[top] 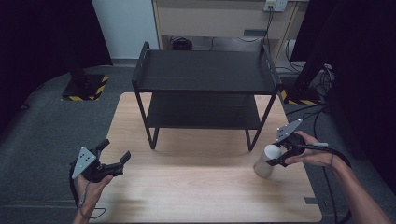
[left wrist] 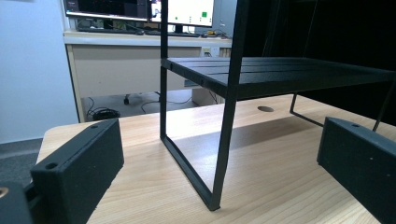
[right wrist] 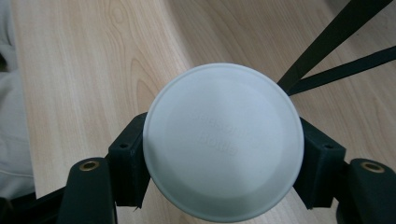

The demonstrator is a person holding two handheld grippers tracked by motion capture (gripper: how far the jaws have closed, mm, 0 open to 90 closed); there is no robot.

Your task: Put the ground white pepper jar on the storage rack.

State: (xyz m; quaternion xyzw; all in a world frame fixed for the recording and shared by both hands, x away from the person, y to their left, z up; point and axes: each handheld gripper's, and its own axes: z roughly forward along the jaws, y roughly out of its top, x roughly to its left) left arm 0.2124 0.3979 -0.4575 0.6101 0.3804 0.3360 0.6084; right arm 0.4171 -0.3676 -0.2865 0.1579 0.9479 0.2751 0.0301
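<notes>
1. The right gripper [top: 280, 156] sits at about 4 o'clock on the table, held in the person's right hand [top: 314, 151]. Its jaws pinch a clear jar with a white lid [top: 268, 160] just below the lid, one jaw on each side.
2. In the right gripper view the round white lid [right wrist: 223, 141] faces the camera with faint raised lettering too blurred to read; the black jaw blocks press against it at 9 and 3 o'clock.
3. The jar stands upright on the wooden table [top: 196, 196], near the rack's front right leg.
4. The left gripper [top: 114, 161] hovers at about 8 o'clock over the table's left edge, in the person's left hand [top: 91, 184]. Its jaws are spread wide apart with nothing between them.
5. In the left gripper view the two black jaws frame the rack's front left leg [left wrist: 226, 126] at 12 o'clock.
6. The black two-tier metal rack [top: 205, 74] stands at the table's far middle, both shelves bare.
7. Beyond the table, a desk with monitors [left wrist: 187, 11] lies at 12 o'clock.
</notes>
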